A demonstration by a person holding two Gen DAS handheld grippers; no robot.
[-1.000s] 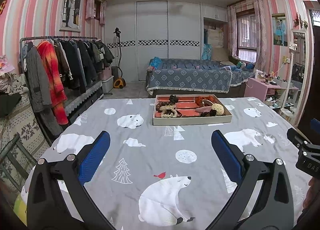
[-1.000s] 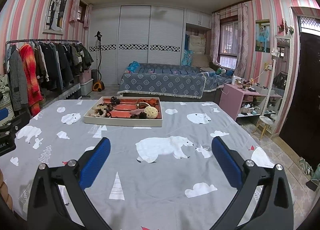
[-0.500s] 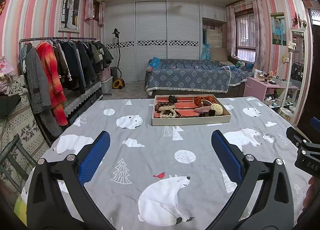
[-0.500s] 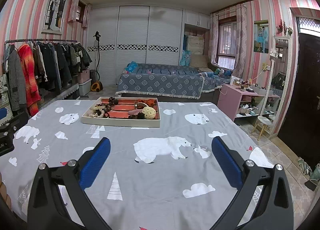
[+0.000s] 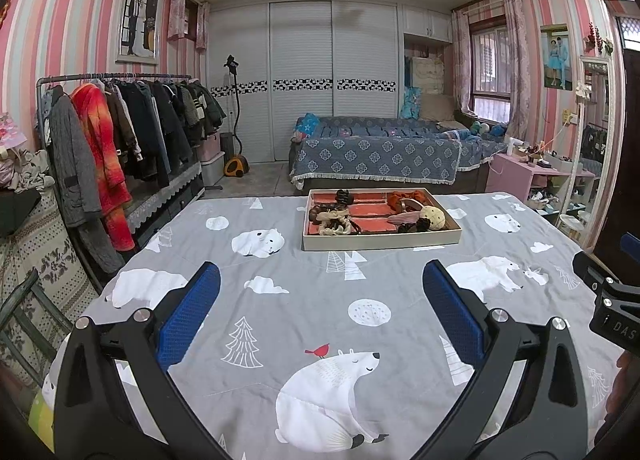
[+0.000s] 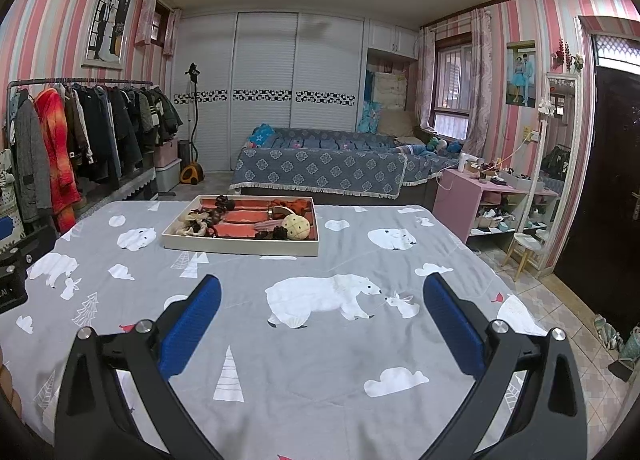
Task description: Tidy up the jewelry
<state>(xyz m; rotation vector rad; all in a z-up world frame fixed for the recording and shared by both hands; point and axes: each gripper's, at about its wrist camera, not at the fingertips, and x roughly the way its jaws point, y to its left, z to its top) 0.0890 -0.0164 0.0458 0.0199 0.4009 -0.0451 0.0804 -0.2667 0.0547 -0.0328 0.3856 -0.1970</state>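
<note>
A shallow cream tray (image 5: 380, 240) with red compartments sits at the far middle of the table, also in the right wrist view (image 6: 240, 247). It holds hair ties and scrunchies, among them a rust-orange one (image 5: 406, 197), a dark clip (image 5: 343, 196) and a cream ball-shaped piece (image 5: 432, 215). My left gripper (image 5: 320, 292) is open and empty, well short of the tray. My right gripper (image 6: 320, 300) is open and empty, to the right of the tray and nearer me.
The table wears a grey polar-bear cloth (image 5: 320, 320). A clothes rack (image 5: 120, 131) stands left, a bed (image 5: 376, 159) behind the table, a pink side table (image 6: 472, 195) and floor (image 6: 560, 300) to the right.
Both views shift slightly; the tray sits a touch higher and further left in the frames. Both grippers stay open and empty.
</note>
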